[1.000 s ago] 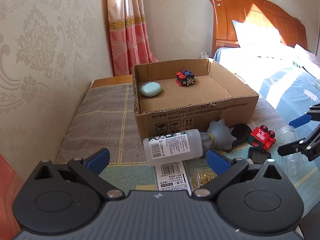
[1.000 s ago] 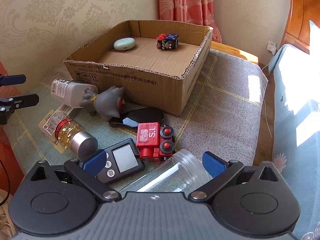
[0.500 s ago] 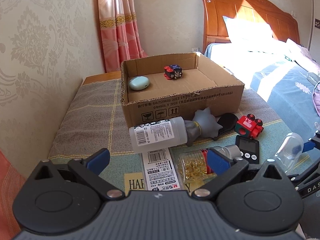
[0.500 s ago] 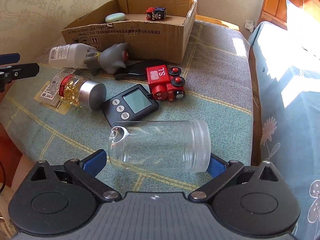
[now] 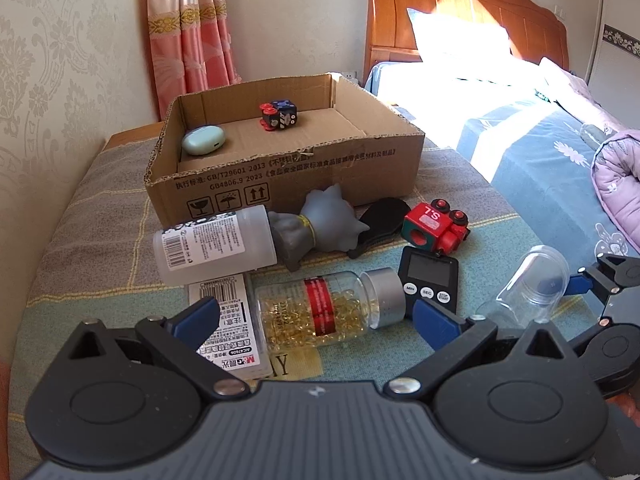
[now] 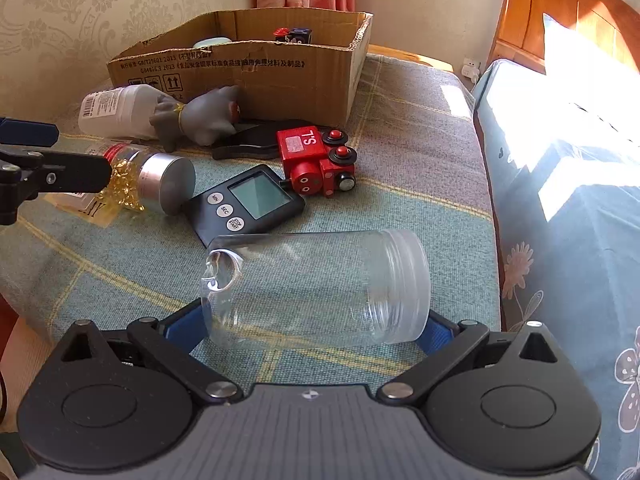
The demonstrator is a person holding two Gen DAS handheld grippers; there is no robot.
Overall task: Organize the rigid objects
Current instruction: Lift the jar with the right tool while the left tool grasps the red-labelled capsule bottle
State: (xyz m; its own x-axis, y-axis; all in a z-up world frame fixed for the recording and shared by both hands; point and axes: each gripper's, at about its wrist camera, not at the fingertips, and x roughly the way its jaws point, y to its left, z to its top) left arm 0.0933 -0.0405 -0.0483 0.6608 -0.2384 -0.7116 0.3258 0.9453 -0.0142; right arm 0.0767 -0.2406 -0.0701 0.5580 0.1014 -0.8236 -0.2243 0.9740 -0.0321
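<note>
My right gripper [image 6: 316,326] is shut on a clear plastic jar [image 6: 316,286], held sideways above the cloth; the jar also shows in the left wrist view [image 5: 534,286]. My left gripper [image 5: 316,314] is open, its fingers on either side of a lying bottle of yellow capsules [image 5: 328,308] with a silver cap. An open cardboard box [image 5: 280,184] stands behind, holding a mint case [image 5: 203,140] and a dark cube toy [image 5: 279,115].
On the cloth in front of the box lie a white bottle [image 5: 212,244], a grey figure [image 5: 316,226], a black paddle [image 5: 380,216], a red toy train [image 5: 434,226], a black timer [image 5: 430,276] and a labelled packet [image 5: 230,320]. A bed [image 5: 520,128] lies right.
My right gripper took hold of the clear jar and lifted it off the cloth. My left gripper moved down and forward over the capsule bottle.
</note>
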